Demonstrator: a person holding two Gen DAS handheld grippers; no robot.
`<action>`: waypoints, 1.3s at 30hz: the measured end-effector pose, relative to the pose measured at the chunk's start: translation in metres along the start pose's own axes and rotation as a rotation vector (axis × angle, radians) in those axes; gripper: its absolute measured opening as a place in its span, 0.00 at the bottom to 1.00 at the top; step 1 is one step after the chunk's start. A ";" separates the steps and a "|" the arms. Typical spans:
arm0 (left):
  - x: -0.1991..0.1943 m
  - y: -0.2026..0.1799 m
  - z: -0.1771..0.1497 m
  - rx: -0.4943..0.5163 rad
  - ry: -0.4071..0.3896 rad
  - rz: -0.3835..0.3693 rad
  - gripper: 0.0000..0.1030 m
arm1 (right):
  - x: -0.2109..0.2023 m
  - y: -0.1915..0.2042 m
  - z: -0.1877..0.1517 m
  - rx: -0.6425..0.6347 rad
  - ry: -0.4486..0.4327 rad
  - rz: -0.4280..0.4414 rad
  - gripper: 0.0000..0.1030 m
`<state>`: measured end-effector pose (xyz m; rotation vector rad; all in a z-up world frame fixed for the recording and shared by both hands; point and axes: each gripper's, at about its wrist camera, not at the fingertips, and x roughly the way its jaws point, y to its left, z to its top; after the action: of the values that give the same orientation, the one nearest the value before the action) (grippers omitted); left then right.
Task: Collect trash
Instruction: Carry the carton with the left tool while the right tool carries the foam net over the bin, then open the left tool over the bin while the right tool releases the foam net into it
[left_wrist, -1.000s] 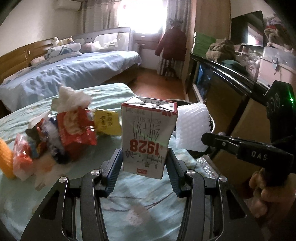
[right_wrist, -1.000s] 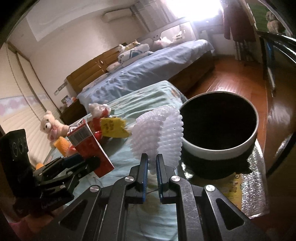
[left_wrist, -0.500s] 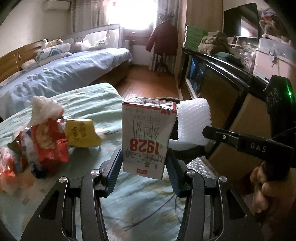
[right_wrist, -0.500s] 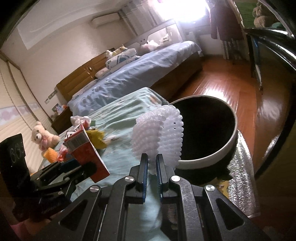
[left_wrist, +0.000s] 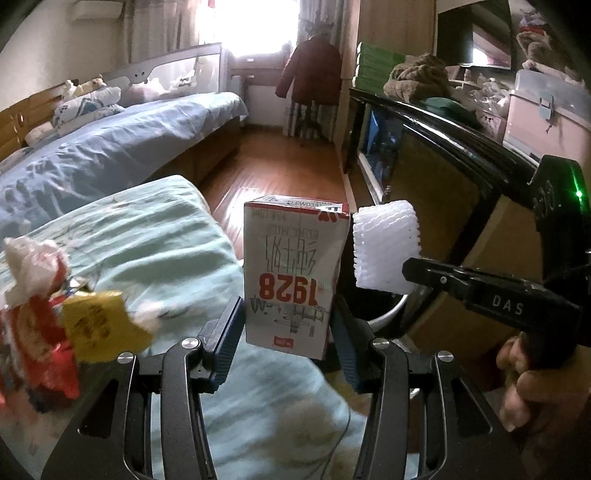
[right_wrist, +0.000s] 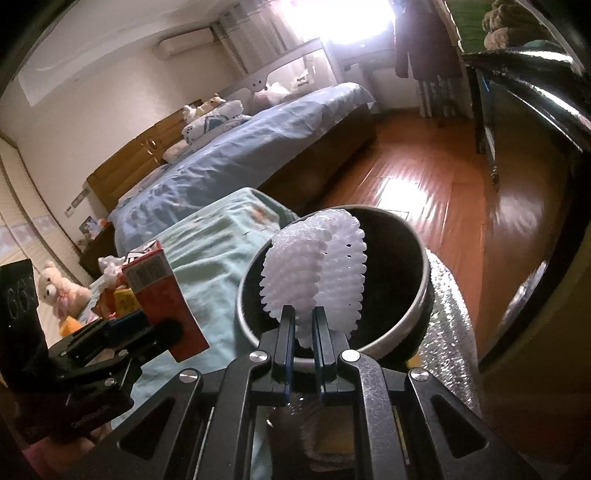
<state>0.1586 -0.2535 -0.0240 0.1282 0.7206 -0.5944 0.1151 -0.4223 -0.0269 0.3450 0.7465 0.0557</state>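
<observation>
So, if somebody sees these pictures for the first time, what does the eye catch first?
Probably the milk carton with red "1928" upside down, clamped in the left gripper at the centre of the left wrist view. Next, the white foam net pinched by the right gripper, in front of the dark opening of the round trash bin beside the green bedcover.
</observation>
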 end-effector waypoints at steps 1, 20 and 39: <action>0.003 0.000 0.003 -0.002 0.004 -0.004 0.45 | 0.002 -0.002 0.003 0.001 -0.001 -0.007 0.09; 0.042 -0.005 0.022 -0.021 0.046 -0.010 0.45 | 0.023 -0.022 0.023 0.012 0.019 -0.055 0.09; -0.003 0.021 0.002 -0.113 -0.008 0.025 0.70 | 0.016 -0.005 0.012 0.030 -0.005 -0.043 0.73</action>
<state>0.1692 -0.2353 -0.0224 0.0306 0.7422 -0.5287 0.1342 -0.4279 -0.0308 0.3570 0.7501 0.0029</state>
